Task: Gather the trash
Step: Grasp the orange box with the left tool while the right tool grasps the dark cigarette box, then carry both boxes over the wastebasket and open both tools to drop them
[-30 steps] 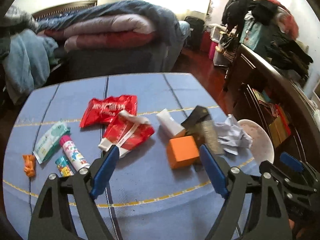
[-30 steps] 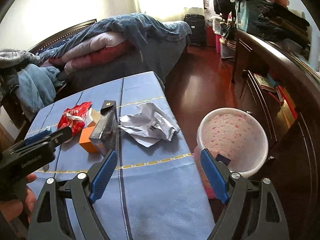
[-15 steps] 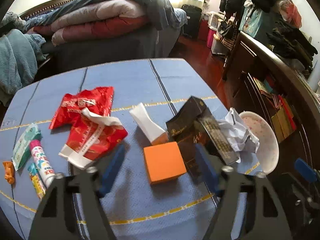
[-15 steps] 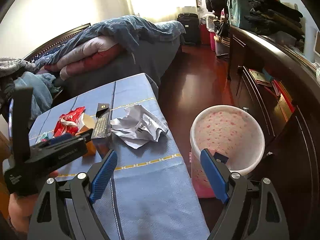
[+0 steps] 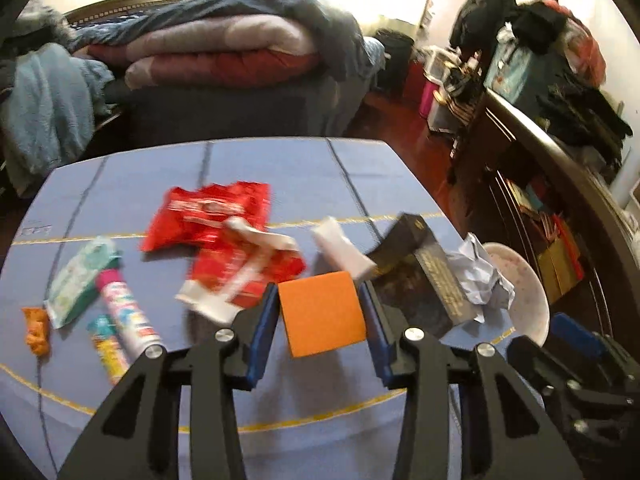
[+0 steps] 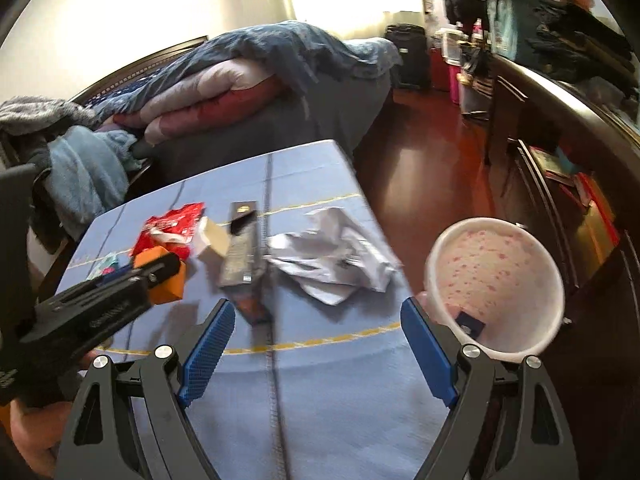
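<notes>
Left gripper (image 5: 320,312) pinches the orange box (image 5: 322,313) near the table's (image 5: 280,160) right edge; right gripper (image 6: 316,350) (blue pads spread wide) hovers beside the bin (image 6: 496,292).

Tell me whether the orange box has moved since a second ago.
Yes. The orange box, then on the blue tablecloth beside the black carton, now sits raised between the left gripper pads.

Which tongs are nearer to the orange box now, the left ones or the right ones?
Left. The left tongs are shut on the orange box, one pad on each side. The right tongs are open, apart from it, between the table and the pink-speckled bin.
</notes>
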